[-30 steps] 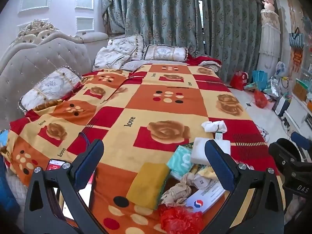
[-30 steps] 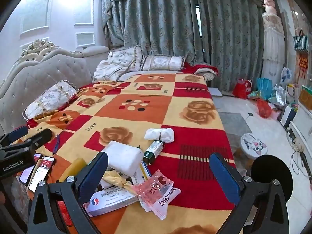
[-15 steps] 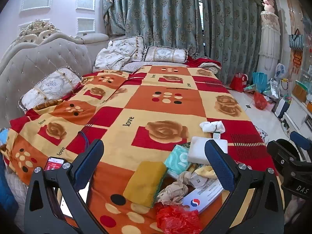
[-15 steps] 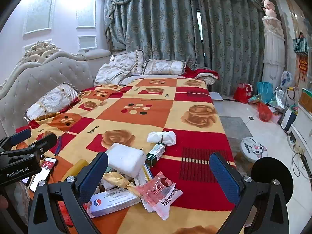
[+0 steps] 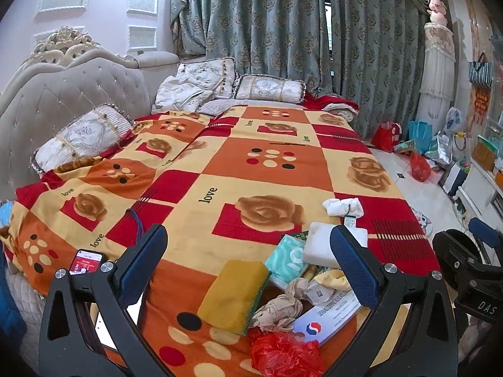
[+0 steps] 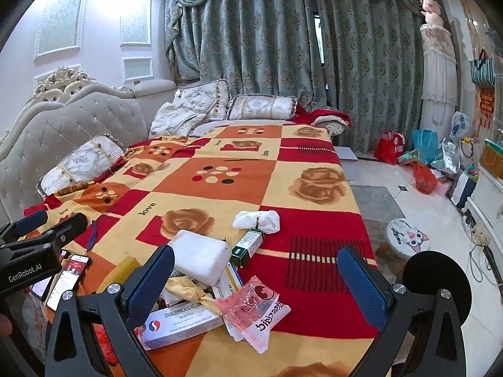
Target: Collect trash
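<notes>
Trash lies piled at the near end of the bed. In the left wrist view I see a yellow sponge (image 5: 232, 295), crumpled brown paper (image 5: 278, 308), a red plastic bag (image 5: 284, 356), a teal tissue pack (image 5: 286, 259), a white foam block (image 5: 323, 246), a medicine box (image 5: 327, 317) and a crumpled white tissue (image 5: 344, 206). My left gripper (image 5: 248, 270) hangs open above the pile. The right wrist view shows the foam block (image 6: 201, 256), a pink snack wrapper (image 6: 254, 312), the medicine box (image 6: 182, 325), a small green box (image 6: 248, 246) and the tissue (image 6: 257, 220). My right gripper (image 6: 254, 286) is open over the wrapper.
Phones (image 6: 67, 279) lie at the bed's left edge. A tufted headboard (image 5: 63, 100) and pillows (image 5: 78, 135) line the left and far side. Bags (image 6: 421, 150) and a cat stool (image 6: 407, 237) stand on the floor to the right, curtains behind.
Both grippers have drawn back and risen slightly; the trash pile sits a little farther forward in each view. Nothing has been taken hold of.
</notes>
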`<state>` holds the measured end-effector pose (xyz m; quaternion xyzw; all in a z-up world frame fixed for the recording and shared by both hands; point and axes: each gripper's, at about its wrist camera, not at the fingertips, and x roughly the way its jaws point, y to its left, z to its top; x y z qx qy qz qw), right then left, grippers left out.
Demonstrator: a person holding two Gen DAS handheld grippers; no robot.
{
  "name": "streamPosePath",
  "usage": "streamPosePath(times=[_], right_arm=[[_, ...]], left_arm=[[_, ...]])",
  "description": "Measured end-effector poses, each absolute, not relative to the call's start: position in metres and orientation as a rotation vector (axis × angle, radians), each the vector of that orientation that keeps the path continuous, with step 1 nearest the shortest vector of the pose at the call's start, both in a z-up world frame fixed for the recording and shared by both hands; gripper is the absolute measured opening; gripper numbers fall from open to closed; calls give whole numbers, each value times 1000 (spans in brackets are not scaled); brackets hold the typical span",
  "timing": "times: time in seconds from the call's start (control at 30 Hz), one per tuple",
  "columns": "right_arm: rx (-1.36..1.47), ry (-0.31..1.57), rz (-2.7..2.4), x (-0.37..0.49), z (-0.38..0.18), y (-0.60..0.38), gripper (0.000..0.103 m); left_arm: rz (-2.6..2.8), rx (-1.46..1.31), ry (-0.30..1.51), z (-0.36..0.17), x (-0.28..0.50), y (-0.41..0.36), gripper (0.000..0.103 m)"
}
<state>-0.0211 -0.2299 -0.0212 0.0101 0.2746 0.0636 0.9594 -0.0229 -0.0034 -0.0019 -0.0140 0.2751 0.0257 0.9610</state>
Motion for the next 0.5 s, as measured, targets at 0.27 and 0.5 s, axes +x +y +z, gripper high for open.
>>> streamPosePath(times=[0.27,0.5], right_arm=[[23,564,131,-21,-21,-231,103],[22,570,129,-22,-20,-232,103]], left_arm=[[50,-29,552,-1,-23,-3,103],[49,-35,551,-1,-22,-1,103]])
